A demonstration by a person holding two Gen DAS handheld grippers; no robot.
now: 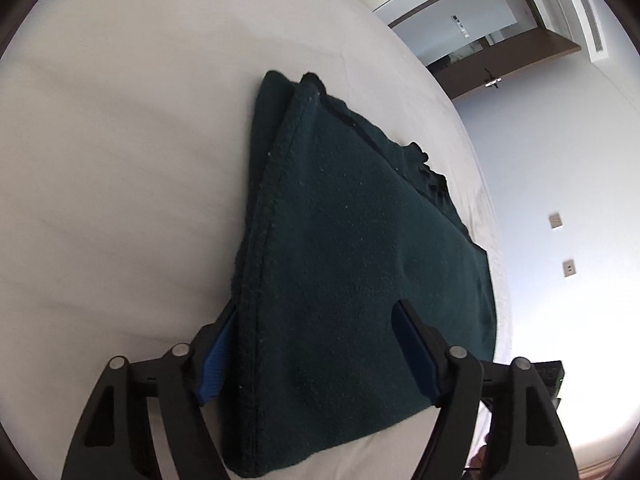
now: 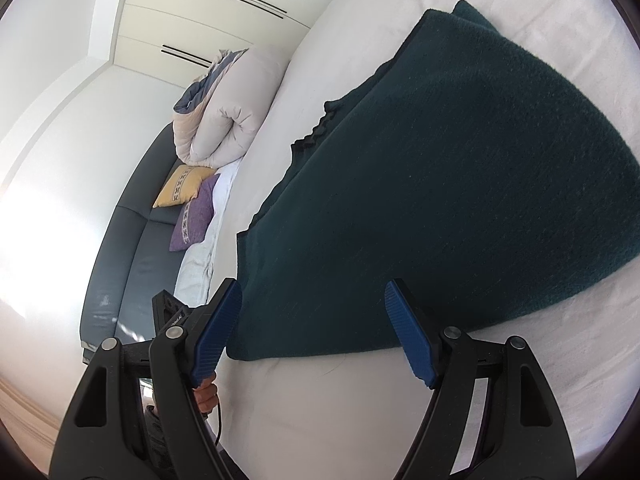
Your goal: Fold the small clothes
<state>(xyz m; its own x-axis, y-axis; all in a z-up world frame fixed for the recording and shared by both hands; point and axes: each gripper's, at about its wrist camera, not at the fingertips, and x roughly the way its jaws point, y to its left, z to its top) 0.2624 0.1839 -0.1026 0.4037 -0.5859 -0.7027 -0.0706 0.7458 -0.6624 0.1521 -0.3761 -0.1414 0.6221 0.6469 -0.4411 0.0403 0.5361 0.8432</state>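
A dark green fleece garment point(image 1: 352, 240) lies folded flat on the white bed point(image 1: 120, 160). In the left wrist view my left gripper point(image 1: 316, 312) is open, its blue pads straddling the garment's near corner, one finger at the seamed left edge and one over the cloth. In the right wrist view the same garment point(image 2: 460, 184) spreads ahead. My right gripper point(image 2: 314, 292) is open, its two blue pads on either side of the garment's near edge, holding nothing.
A rolled duvet point(image 2: 228, 116), a yellow cushion point(image 2: 184, 186) and a purple cushion point(image 2: 194, 220) lie on a grey sofa point(image 2: 120, 264) left of the bed. A doorway point(image 1: 492, 40) and wall point(image 1: 580, 200) stand beyond the bed's right edge.
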